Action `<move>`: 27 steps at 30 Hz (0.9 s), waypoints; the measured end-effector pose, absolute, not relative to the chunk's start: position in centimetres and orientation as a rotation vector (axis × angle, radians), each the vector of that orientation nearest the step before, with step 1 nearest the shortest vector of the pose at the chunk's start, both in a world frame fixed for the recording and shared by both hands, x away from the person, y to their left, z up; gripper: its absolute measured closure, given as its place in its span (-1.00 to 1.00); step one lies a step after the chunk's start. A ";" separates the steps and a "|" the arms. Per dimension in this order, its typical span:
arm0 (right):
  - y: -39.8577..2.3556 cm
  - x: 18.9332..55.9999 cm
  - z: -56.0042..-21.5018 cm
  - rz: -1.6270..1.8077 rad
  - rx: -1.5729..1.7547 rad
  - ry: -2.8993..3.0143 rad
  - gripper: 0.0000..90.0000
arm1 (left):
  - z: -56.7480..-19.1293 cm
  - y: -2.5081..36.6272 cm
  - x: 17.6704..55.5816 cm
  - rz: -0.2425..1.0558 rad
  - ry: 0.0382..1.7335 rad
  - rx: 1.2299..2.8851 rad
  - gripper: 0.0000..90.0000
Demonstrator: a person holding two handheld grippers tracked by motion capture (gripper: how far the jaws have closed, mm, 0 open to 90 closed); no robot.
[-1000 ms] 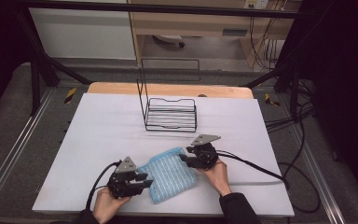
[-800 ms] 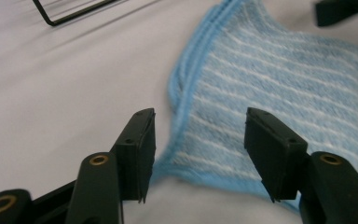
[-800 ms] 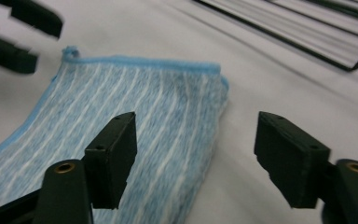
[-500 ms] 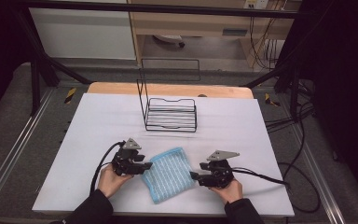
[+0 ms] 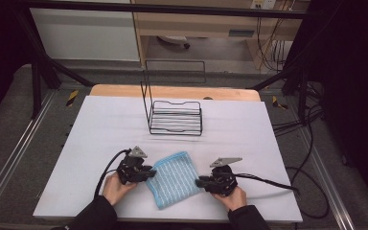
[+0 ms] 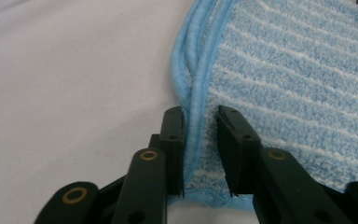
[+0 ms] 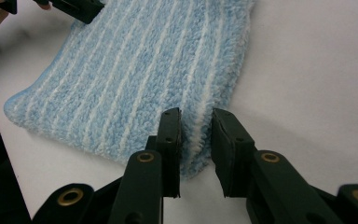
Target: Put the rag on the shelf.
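A folded blue towel [image 5: 175, 178] of thick, looped terry, crossed by thin white stripes and bound with a smooth, rolled blue hem, lies flat near the front edge of a table [image 5: 100, 124] covered in a matte white sheet; a strip of bare pale wood shows along the far edge. The left gripper [image 5: 149, 172], a black hinged tool with brass-coloured rivets and flat rectangular pads, meets the left edge of the towel. In the left gripper view its jaws, which have just been closing, stand narrowly apart with the hem and a ridge of pile pinched between them, the pads pressing on the cloth. The right gripper [image 5: 200, 182] meets the right edge of the towel in the same manner. In the right gripper view its jaws, likewise just closing, clamp a fluffy fold at the near corner of the towel, the pile bulging between the pads. Each gripper carries a grey triangular plate on top and trails a black cable across the sheet. A black wire rack [image 5: 175, 116], made of thin rods with a slatted base and a tall open rectangular back frame, stands well apart from the towel toward the far side of the table.
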State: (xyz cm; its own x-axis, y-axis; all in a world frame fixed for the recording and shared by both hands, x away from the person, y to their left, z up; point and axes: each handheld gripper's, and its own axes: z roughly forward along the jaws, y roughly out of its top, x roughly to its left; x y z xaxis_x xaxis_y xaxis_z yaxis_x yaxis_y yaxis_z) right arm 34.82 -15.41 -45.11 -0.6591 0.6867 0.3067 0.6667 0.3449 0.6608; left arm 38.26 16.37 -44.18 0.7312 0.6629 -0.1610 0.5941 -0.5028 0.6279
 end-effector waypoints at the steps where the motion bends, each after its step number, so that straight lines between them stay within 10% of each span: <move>1: -15.4 34.8 -45.1 1.237 1.290 2.557 0.66 | -44.2 16.4 38.3 0.128 0.948 2.250 0.64; 27: -13.9 40.6 -42.4 1.076 1.069 2.566 0.94 | -44.0 16.3 35.1 0.130 1.025 2.170 0.88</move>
